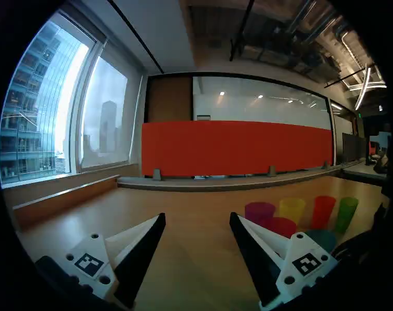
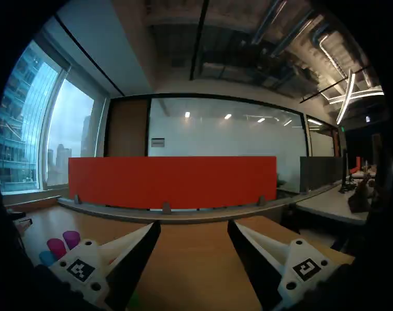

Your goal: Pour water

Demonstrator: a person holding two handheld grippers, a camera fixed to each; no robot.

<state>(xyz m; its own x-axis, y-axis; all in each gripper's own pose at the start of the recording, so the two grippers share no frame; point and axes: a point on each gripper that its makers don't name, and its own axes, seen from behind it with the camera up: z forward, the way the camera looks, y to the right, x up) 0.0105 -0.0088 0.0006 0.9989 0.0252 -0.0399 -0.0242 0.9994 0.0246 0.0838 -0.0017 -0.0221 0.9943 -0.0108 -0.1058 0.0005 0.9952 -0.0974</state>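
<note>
**Left hand-held gripper** point(image 1: 197, 217): released. Its two white-and-black fingers are spread wide with nothing between them. It is held low over the bench point(image 1: 196, 269), which has a light wooden top.

**Cups, left gripper view:** six translucent plastic cups stand grouped on the bench, just beyond the finger on the right side of the view.
- Back row, standing side by side: purple cup point(image 1: 260, 210), yellow cup point(image 1: 292, 207), orange-red cup point(image 1: 324, 209), green cup point(image 1: 347, 211).
- Nearer row: red cup point(image 1: 283, 226) and teal cup point(image 1: 322, 239), the latter partly hidden by the finger.
- Whether any cup holds water cannot be told.

**Right hand-held gripper** point(image 2: 194, 224): released. Its fingers are apart and empty above the wooden top.

**Cup group** point(image 2: 59, 248), right gripper view: purple, pink and blue cups at the lower left edge of the view, beside the left-side finger and well off to the side of the open jaws.

**Surroundings:**
- Orange divider panel point(image 1: 238, 147) along the bench's far edge.
- Glass wall point(image 1: 258, 98) behind the panel.
- Tall windows point(image 1: 67, 114) at the left of the view, looking onto towers.
- Exposed ceiling pipes point(image 2: 279, 36) and strip lights point(image 2: 352, 93) overhead.
</note>
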